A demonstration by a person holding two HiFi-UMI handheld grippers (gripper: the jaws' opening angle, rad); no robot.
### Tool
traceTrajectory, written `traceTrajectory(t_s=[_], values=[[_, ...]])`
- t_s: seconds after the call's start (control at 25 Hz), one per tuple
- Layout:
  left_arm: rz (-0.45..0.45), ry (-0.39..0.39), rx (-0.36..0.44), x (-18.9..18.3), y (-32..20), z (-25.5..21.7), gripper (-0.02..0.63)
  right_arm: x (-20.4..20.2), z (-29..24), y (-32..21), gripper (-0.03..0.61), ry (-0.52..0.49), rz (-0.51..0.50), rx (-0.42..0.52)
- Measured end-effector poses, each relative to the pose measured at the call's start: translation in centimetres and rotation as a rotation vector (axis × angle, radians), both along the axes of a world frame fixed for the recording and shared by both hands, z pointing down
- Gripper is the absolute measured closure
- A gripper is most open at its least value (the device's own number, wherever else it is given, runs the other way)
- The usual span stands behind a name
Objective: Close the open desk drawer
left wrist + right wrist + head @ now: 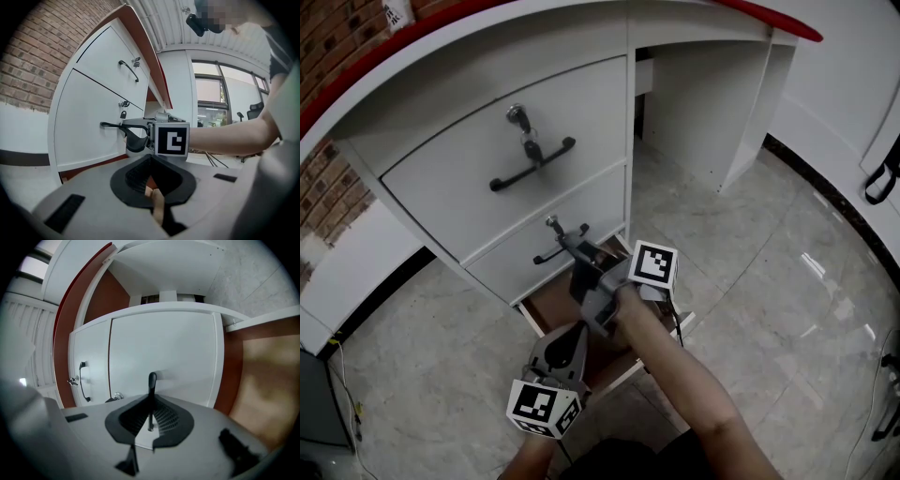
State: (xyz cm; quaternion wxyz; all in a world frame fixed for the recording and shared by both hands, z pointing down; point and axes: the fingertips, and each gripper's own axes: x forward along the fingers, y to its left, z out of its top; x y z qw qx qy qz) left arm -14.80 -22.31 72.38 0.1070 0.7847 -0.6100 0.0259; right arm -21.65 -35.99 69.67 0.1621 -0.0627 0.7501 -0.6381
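Note:
The white desk (487,66) has two stacked drawer fronts. My right gripper (579,255) is shut on the black handle (548,255) of the lower drawer front (511,267). In the right gripper view the thin handle bar (152,380) sits between the closed jaws of that gripper (151,401). In the left gripper view the right gripper (125,127) grips the same handle (108,124). Below that front, a brown wooden panel (551,302) with white edges juts out over the floor. My left gripper (564,339) hovers above it, pads together on nothing (153,199).
The upper drawer (459,159) has its own black handle (532,167) and a lock. The desk's knee space (703,103) opens to the right. Marble floor (769,281) spreads around. Brick wall (328,178) and cables (342,375) lie left; another black handle (881,178) is at far right.

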Motion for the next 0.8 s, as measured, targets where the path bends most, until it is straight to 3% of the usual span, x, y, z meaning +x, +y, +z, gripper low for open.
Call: traceTrajectory(t_s=[0.24,0.4,0.56,0.68,0.8], values=[[-0.024,-0.010,-0.007,0.3,0.7,-0.2,0.605,0.2,-0.2,0.2,0.546,-0.001,0.014,-0.034],[-0.039,-0.011,-0.011,0.3,1.0,-0.3,0.605,0.7,-0.1,0.0,0.544,0.029,0.040,0.024],[-0.051,-0.017,-0.016,0.1,1.3,-0.2,0.606,2.2,0.7,0.3,0.485,0.052,0.053,0.046],[-0.061,-0.006,-0.019,0.1,1.2,0.0,0.606,3.7,1.0,1.3,0.479,0.102,0.036,0.145],[-0.056,0.007,-0.021,0.6,1.0,0.1,0.605,5.6,1.0,2.5,0.479,0.223,0.039,0.355]])
